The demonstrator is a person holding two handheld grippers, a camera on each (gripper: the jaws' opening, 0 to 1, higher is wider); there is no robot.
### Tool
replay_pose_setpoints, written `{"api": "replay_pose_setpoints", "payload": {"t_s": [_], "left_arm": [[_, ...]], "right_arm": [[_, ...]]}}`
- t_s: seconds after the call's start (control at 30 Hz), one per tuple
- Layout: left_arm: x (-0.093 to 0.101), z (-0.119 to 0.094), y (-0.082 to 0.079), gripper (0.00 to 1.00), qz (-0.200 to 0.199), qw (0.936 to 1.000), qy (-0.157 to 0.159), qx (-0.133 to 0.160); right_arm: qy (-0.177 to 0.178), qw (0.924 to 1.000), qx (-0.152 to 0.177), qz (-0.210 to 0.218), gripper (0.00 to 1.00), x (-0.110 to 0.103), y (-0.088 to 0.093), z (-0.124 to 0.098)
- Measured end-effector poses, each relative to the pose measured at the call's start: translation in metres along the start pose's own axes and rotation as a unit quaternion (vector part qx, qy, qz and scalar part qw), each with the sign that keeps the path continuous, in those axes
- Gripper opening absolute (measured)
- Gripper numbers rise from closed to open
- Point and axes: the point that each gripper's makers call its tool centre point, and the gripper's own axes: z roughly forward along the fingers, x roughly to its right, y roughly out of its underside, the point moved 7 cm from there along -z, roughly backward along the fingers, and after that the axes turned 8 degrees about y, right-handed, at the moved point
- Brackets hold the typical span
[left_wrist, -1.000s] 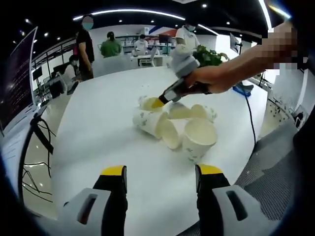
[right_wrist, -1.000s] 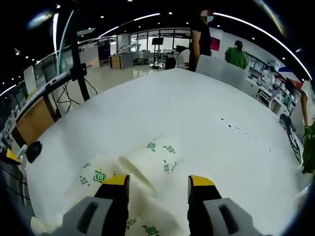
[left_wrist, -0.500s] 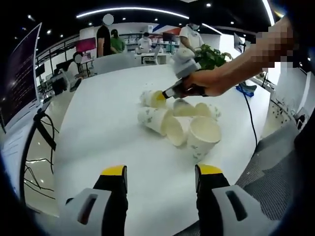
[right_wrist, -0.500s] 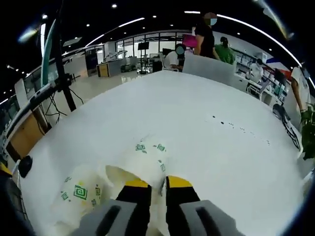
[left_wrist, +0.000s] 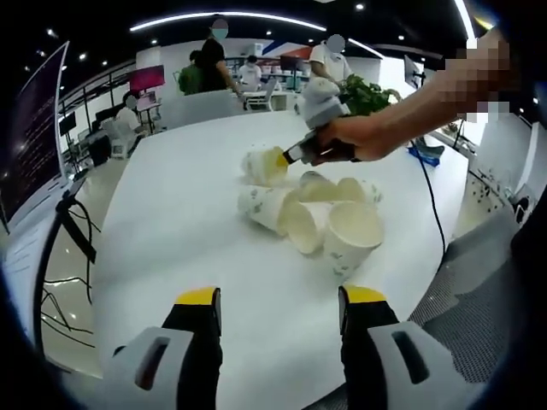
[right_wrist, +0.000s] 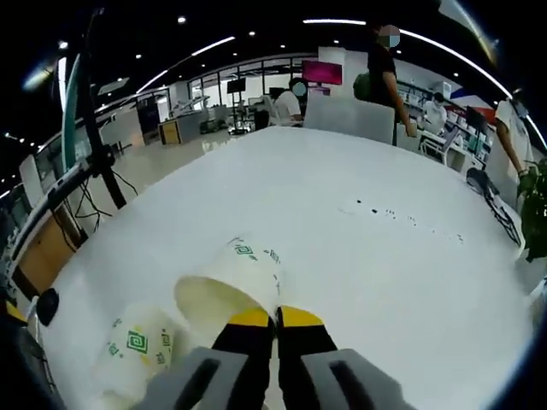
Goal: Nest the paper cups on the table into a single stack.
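Right gripper pinches a paper cup by its rim, lifted off the white table.
Left gripper hovers near, jaws apart; the remaining cups lie clustered beyond it.

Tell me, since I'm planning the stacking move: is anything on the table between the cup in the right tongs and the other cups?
Nothing visible is. The right tongs are shut on the rim of one cup, and the white table between it and the cluster of cups just in front is bare.
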Motion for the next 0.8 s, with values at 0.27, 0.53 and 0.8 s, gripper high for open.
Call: {"api": "replay_pose_setpoints", "payload": {"t_s": [0.27, 0.53, 0.8], "left_arm": [[0.002, 0.001, -0.002, 0.54, 0.008, 1.0, 0.004, 0.0], [0.002, 0.002, -0.007, 0.54, 0.016, 0.9998, 0.005, 0.006], [0.008, 0.005, -0.01, 0.54, 0.023, 0.9996, 0.013, 0.01]], "right_arm": [[-0.001, 0.9998, 0.005, 0.017, 0.0, 0.007, -0.019, -0.014], [0.001, 0.9994, 0.014, 0.031, 0.0, 0.018, -0.027, -0.027], [-0.003, 0.9992, 0.02, 0.034, 0.0, 0.026, -0.034, -0.041]]}}
